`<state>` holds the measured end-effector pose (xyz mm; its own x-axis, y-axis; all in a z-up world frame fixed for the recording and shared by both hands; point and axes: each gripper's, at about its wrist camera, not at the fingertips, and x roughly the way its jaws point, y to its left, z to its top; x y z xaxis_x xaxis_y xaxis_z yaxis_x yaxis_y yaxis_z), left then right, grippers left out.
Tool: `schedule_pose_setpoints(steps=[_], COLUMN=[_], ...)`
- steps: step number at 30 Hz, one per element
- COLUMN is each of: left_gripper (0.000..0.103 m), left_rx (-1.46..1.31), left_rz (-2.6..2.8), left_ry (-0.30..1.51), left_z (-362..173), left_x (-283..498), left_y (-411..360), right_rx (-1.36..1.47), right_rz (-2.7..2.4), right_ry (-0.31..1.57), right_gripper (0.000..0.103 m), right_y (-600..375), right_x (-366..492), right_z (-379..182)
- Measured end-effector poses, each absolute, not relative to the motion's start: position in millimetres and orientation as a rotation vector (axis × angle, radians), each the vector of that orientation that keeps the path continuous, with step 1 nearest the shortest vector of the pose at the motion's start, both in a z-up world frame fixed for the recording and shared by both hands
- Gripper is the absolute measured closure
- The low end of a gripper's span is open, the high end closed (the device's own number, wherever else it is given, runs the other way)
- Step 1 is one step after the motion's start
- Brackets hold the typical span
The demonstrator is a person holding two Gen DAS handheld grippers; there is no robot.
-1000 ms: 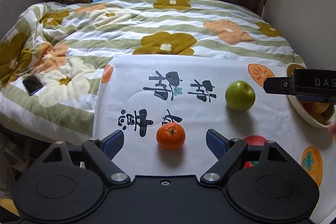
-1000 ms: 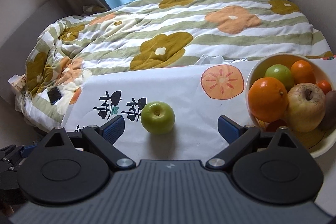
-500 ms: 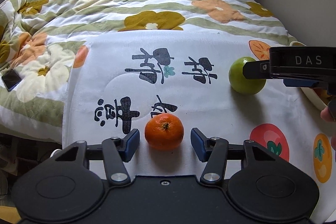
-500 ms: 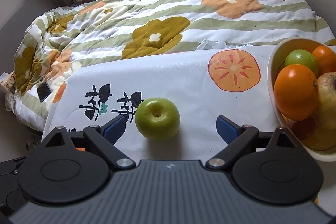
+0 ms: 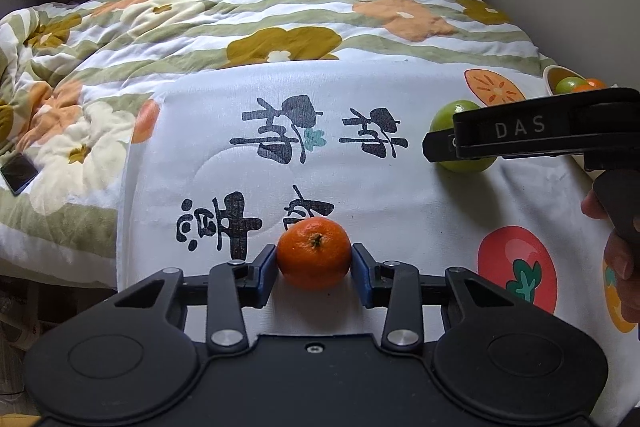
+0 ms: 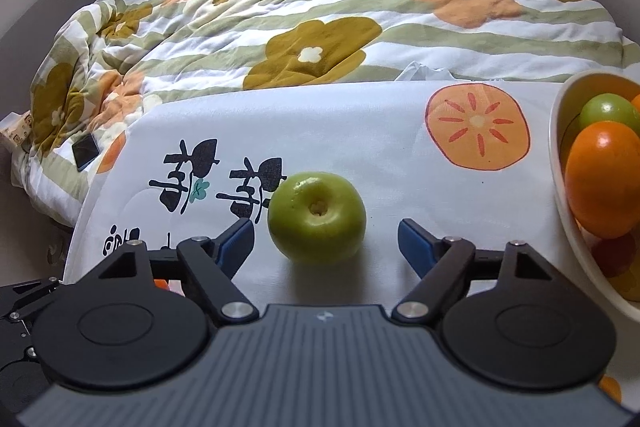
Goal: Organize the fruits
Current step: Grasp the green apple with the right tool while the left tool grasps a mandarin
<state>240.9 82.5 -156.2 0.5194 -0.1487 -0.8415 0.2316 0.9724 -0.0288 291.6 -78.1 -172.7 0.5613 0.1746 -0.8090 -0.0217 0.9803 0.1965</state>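
- A cream bowl (image 6: 560, 187) sits at the right edge of the white printed cloth (image 6: 380, 147) and holds a large orange (image 6: 604, 179), a green fruit (image 6: 608, 111) and other pieces only partly visible.
- Left tongs (image 5: 314, 267) — the jaws have just been closing, and both blue pads (image 5: 267, 269) now press the sides of a tangerine (image 5: 314, 253) resting on the cloth.
- Right tongs (image 6: 326, 241) — fairly wide, jaws just narrowing; the green apple (image 6: 317, 215) lies on the cloth between them, with clear gaps to both pads.
- A dark phone (image 6: 85, 150) lies on the flowered quilt (image 6: 320, 19) at the left.
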Motion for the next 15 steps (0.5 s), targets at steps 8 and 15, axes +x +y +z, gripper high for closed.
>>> schedule_pose_setpoints(steps=[8, 15], left_gripper=[0.06, 0.06], left_rx=[0.089, 0.09], left_rz=[-0.223, -0.209], left_ry=[1.0, 0.987], left_z=[-155.8, -149.3], left_x=[237.4, 232.9], left_y=[87.0, 89.2], right_rx=[0.117, 0.107], right_rz=[0.131, 0.122], right_ry=[0.963, 0.943], right_gripper=[0.026, 0.035], right_y=[-69.2, -70.3], right_x=[295.5, 293.0], right_z=[-172.9, -169.6])
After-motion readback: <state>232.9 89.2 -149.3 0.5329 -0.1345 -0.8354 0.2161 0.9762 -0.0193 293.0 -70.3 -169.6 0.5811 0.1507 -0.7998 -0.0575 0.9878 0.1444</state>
